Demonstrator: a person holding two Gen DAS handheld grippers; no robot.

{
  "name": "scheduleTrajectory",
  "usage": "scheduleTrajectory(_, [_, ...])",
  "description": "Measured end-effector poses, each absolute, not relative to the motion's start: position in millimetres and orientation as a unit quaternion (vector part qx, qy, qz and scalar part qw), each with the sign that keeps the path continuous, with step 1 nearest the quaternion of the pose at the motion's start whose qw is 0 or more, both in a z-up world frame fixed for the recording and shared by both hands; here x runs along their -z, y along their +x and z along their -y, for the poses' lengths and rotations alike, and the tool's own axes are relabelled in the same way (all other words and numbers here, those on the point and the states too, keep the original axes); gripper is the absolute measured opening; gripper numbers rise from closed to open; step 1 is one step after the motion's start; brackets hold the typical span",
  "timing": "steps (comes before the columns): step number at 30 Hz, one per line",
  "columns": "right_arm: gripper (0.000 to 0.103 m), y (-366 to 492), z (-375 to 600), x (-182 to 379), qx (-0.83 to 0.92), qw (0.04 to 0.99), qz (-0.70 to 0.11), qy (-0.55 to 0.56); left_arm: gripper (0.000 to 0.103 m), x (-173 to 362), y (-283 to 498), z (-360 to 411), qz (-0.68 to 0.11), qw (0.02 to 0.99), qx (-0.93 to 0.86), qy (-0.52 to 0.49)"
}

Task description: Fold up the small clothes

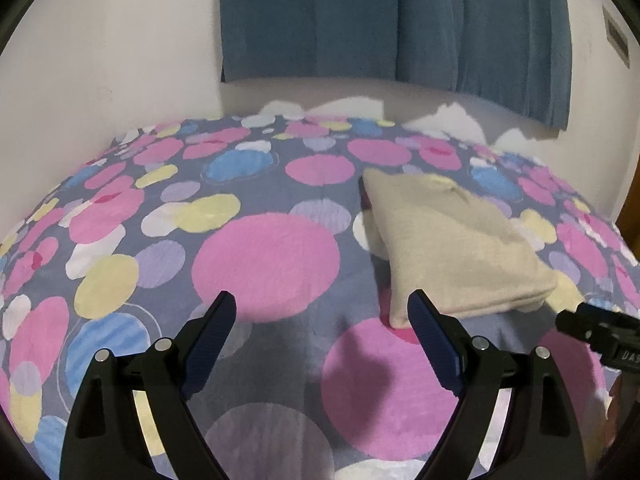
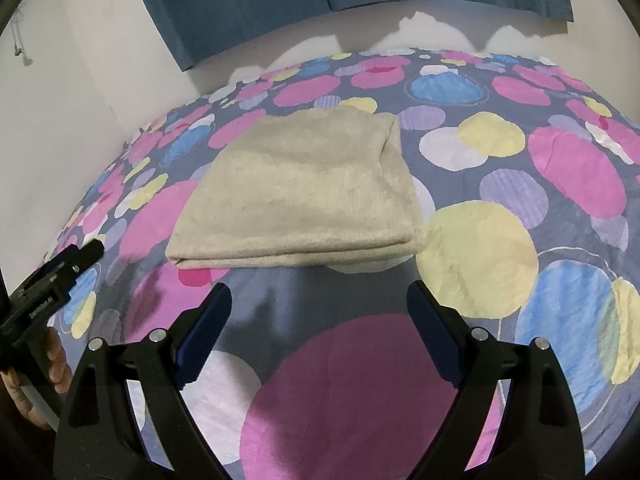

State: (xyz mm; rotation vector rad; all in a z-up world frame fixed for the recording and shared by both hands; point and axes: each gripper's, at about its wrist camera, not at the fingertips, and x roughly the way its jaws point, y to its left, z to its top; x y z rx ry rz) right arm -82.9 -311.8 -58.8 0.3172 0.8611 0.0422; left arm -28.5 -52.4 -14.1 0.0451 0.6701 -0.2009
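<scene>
Left gripper (image 1: pixel 322 312): I see its jaws spread wide with nothing between them, hovering over the bedspread (image 1: pixel 264 256). Its blue pads (image 1: pixel 434 344) face each other across bare fabric.
Right gripper (image 2: pixel 320 300): I read the same here, jaws wide apart and holding nothing, poised just short of the cloth's near edge.
Cloth (image 2: pixel 304 192): a beige garment folded into a flat, roughly square packet. It lies on the bedspread straight ahead of my right gripper; from the left wrist view it sits off to the right (image 1: pixel 452 240), its near corner just beside the right pad.
Fold: the near edge shows stacked layers, and the left side looks like the closed fold, though I can't be sure through the fisheye blur.
Bedspread: grey-blue, printed with pink, yellow, blue and lilac circles. It covers the whole work surface.
Other gripper in view: the right one's black body pokes into the left wrist view at the right edge (image 1: pixel 600 332); the left one shows at the left edge of the right wrist view (image 2: pixel 52 280), with my fingers (image 2: pixel 56 364) wrapped around its handle.
Backdrop: a white wall (image 1: pixel 120 60) with a teal curtain (image 1: pixel 380 20) hanging above the far side of the bed.
</scene>
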Motion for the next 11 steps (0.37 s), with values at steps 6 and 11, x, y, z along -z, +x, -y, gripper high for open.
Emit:
scheduleTrajectory(6, [0.089, -80.3, 312.3, 64.8, -0.025, 0.893, -0.423, 0.152, 0.086, 16.1, -22.4, 51.3, -0.326, 0.941, 0.083, 0.040])
scheduleTrajectory(11, [0.089, -80.0, 320.0, 64.8, -0.027, 0.889, -0.424, 0.173, 0.086, 23.3, -6.4, 43.0, -0.362, 0.929, 0.072, 0.032])
